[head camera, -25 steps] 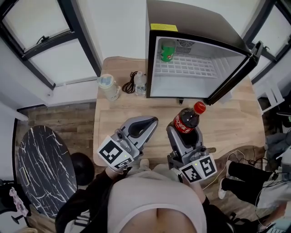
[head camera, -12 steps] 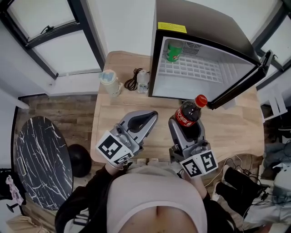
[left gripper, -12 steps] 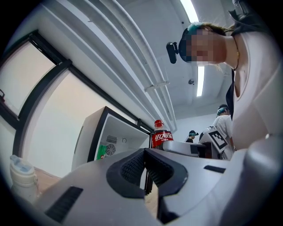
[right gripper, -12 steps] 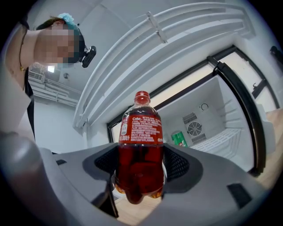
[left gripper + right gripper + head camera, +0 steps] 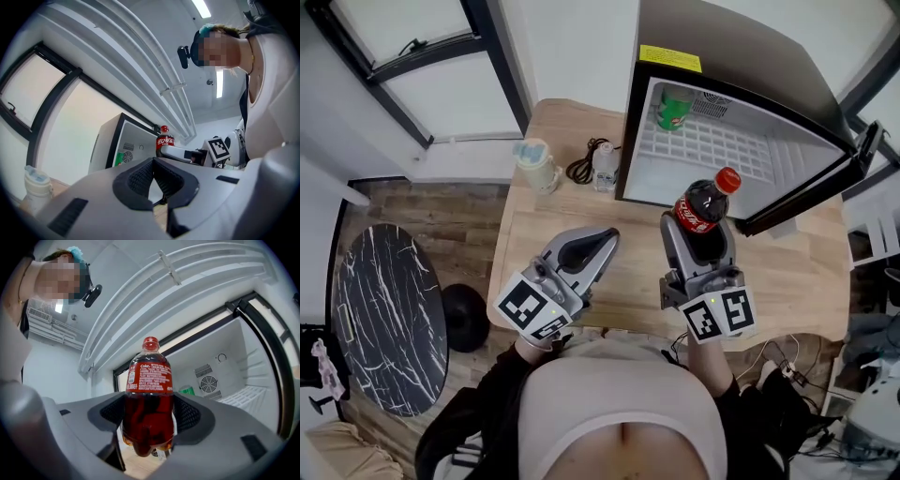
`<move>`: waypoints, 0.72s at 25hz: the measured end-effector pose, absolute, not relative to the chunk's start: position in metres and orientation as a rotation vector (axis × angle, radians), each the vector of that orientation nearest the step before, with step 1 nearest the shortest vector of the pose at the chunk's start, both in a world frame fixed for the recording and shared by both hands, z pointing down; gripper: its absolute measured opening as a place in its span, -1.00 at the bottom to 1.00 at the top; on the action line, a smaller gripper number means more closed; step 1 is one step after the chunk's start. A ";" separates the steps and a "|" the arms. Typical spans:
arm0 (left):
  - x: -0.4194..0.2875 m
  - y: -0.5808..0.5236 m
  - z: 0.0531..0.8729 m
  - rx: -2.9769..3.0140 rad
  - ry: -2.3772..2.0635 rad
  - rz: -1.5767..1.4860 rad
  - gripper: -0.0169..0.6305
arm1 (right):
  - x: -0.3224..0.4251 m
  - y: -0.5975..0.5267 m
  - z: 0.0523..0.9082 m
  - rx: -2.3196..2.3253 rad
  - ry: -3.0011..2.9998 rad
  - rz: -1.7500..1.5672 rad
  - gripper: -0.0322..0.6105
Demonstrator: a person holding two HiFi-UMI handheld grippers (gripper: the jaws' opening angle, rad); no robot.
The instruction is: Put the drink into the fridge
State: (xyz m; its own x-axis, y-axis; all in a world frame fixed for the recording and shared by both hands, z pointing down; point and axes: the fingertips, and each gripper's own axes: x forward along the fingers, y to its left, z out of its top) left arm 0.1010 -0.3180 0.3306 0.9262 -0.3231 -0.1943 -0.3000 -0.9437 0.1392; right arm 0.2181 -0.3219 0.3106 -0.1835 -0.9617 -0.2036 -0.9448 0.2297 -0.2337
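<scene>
While held upright, cola [image 5: 701, 206]: clamped in right gripper [image 5: 698, 236], red cap [image 5: 728, 178] nearest the fridge, not yet inside.
Right gripper: clenched on the cola's lower body, one pad on each side; in the right gripper view [image 5: 149, 420] dark liquid fills the gap between the jaws, red label above them.
Cola's place: just outside the fridge [image 5: 712, 150], in front of its open mouth, over the table [image 5: 628, 291].
Cola's base: in the right gripper view [image 5: 149, 380] seen hanging below the jaws, wood beneath it.
Left gripper [image 5: 592, 244]: jaws closed together on nothing, pads touching at the tips in the left gripper view [image 5: 153, 176]; low over the table, beside the right gripper, pointed toward the fridge.
Fridge: on the table's far right part, door [image 5: 811, 197] swung open to the right, white inside with a wire shelf, yellow sticker [image 5: 669, 58] on the top front edge.
Can [image 5: 675, 106]: green, upright at the fridge's back left corner.
Cup [image 5: 534, 164]: pale, lidded, on the table's far left part.
Small bottle [image 5: 605, 169]: clear, just left of the fridge.
Cable [image 5: 579, 169]: dark, coiled between cup and small bottle.
Side table [image 5: 389, 314]: round, black marble, on the floor well left of the table.
</scene>
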 end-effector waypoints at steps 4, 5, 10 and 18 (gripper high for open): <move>0.092 -0.324 0.333 2.968 -0.565 -0.313 -0.93 | 0.226 -0.343 0.309 -1.779 2.213 -0.038 0.09; 0.090 -0.325 0.334 2.965 -0.585 -0.312 -0.93 | 0.228 -0.348 0.310 -1.780 2.217 -0.032 0.09; 0.080 -0.328 0.336 2.957 -0.672 -0.295 -0.93 | 0.240 -0.375 0.315 -1.782 2.215 -0.027 0.09; 0.058 -0.329 0.345 2.921 -0.815 -0.232 -0.93 | 0.261 -0.426 0.338 -1.840 2.212 -0.041 0.09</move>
State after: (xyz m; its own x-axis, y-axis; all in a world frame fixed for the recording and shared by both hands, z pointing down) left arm 0.0584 -0.3292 0.3451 0.8451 -0.5212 -0.1193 -0.5059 -0.8517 0.1366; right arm 0.2610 -0.4262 0.3377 -0.1620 -0.9698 -0.1823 -0.9623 0.1961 -0.1883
